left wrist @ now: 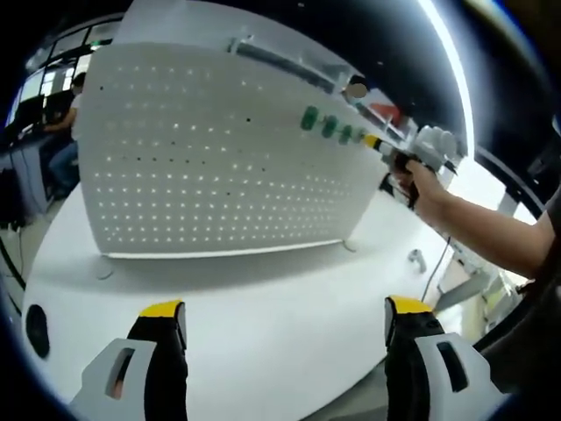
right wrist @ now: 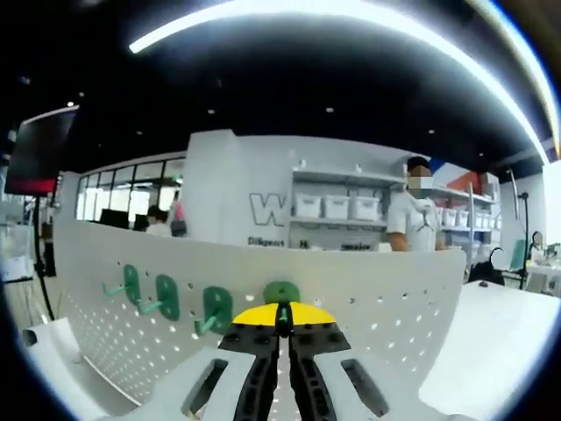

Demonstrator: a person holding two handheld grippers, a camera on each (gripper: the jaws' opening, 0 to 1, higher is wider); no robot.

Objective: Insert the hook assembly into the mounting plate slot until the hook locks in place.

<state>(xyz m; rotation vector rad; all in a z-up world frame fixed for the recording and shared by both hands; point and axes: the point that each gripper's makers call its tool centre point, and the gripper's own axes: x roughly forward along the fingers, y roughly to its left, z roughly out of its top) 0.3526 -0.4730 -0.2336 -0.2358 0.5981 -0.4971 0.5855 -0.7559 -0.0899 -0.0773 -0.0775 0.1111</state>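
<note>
A white perforated mounting plate [left wrist: 210, 167] [right wrist: 394, 298] stands upright on the white table [left wrist: 263, 298]. Three green hooks [right wrist: 166, 296] hang in a row near its top edge, seen as green pieces [left wrist: 319, 122] in the left gripper view. My right gripper [right wrist: 281, 317] [left wrist: 372, 140], held by a hand [left wrist: 421, 180], is shut on a fourth green hook [right wrist: 281, 292] [left wrist: 358, 136] at the end of that row, against the plate's face. Whether the hook sits in a slot I cannot tell. My left gripper [left wrist: 285, 309] stands open over the table in front of the plate, holding nothing.
A small metal part [left wrist: 417, 260] lies on the table to the right of the plate. A dark round hole [left wrist: 37, 329] marks the table's left edge. A person [left wrist: 66, 132] sits far left; another person [right wrist: 419, 219] stands behind the plate near shelves.
</note>
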